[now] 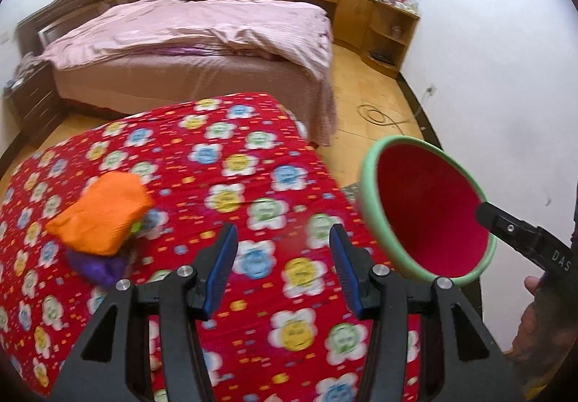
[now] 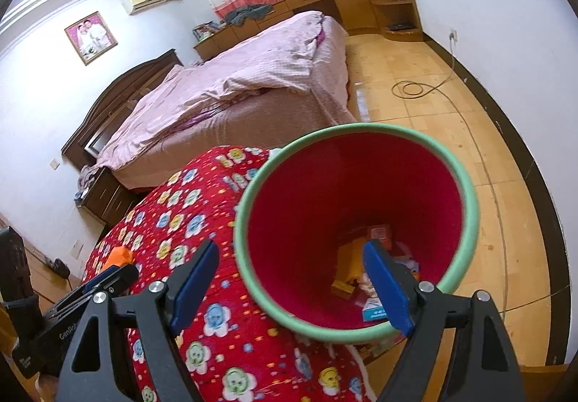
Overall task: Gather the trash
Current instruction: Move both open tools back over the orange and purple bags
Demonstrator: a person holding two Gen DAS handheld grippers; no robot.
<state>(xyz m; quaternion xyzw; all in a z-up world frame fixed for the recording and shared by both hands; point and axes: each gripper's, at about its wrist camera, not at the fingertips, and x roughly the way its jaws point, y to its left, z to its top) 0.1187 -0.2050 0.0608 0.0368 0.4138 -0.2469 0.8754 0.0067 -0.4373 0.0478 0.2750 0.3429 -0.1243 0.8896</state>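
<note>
A red bin with a green rim [image 1: 430, 210] hangs in the air to the right of a red flowered quilt [image 1: 224, 192]. My right gripper [image 2: 289, 279] is shut on the bin's near wall [image 2: 274, 308]; one finger [image 2: 386, 286] is inside, the other [image 2: 191, 279] outside. Several wrappers and small boxes [image 2: 361, 272] lie in the bin's bottom. An orange wrapper [image 1: 101, 217] lies on a purple one [image 1: 97, 266] on the quilt's left. My left gripper [image 1: 283, 268] is open and empty above the quilt, to the right of them.
A bed with a pink cover [image 1: 202, 40] stands behind the quilt. Wooden cabinets [image 1: 361, 15] line the far wall. A coiled cable [image 1: 377, 114] lies on the wooden floor at the right. A nightstand [image 1: 32, 94] is at the left.
</note>
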